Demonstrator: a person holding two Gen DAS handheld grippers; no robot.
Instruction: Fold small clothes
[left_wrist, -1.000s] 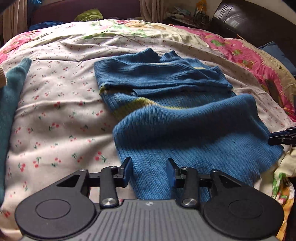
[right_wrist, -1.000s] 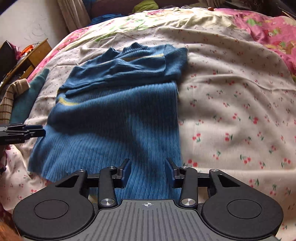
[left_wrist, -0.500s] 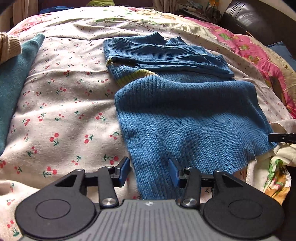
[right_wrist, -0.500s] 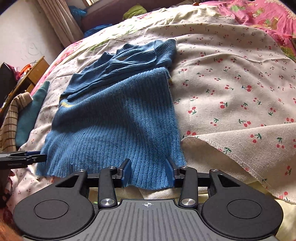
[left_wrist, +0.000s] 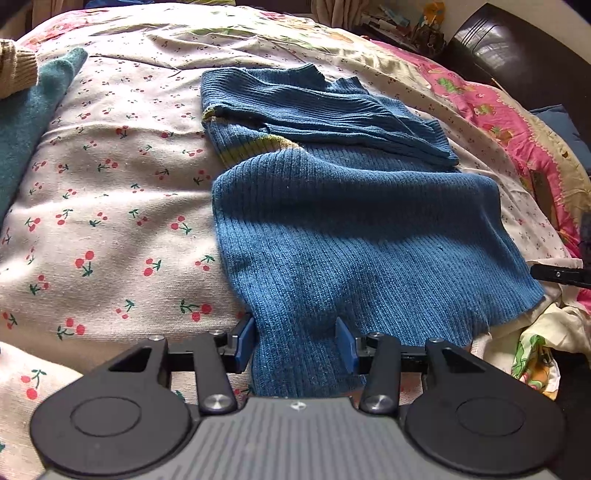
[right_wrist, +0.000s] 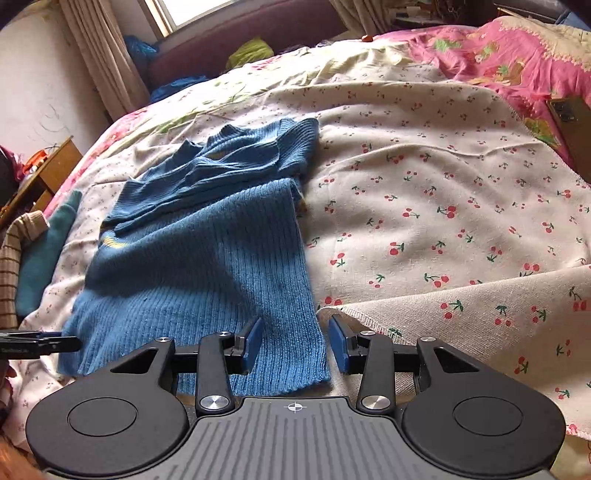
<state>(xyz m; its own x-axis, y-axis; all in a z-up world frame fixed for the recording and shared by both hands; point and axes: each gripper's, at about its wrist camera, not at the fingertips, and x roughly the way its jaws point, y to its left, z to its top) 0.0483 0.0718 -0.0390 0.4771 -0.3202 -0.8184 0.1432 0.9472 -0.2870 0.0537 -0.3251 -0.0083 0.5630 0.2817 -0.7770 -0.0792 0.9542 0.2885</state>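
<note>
Both your grippers, left gripper (left_wrist: 295, 341) and right gripper (right_wrist: 295, 341), gape unclamped astride the blue sweater (left_wrist: 351, 240) hem corners; its length runs away from you.

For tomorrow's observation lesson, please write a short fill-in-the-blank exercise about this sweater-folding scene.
1. The knitted sweater is ____ in colour.
2. The bedsheet under it is printed with small red ____.
3. The sweater's hem lies between the open blue pads of each ____ gripper: left, right.

Missing words: blue; cherries; hand-held
</note>
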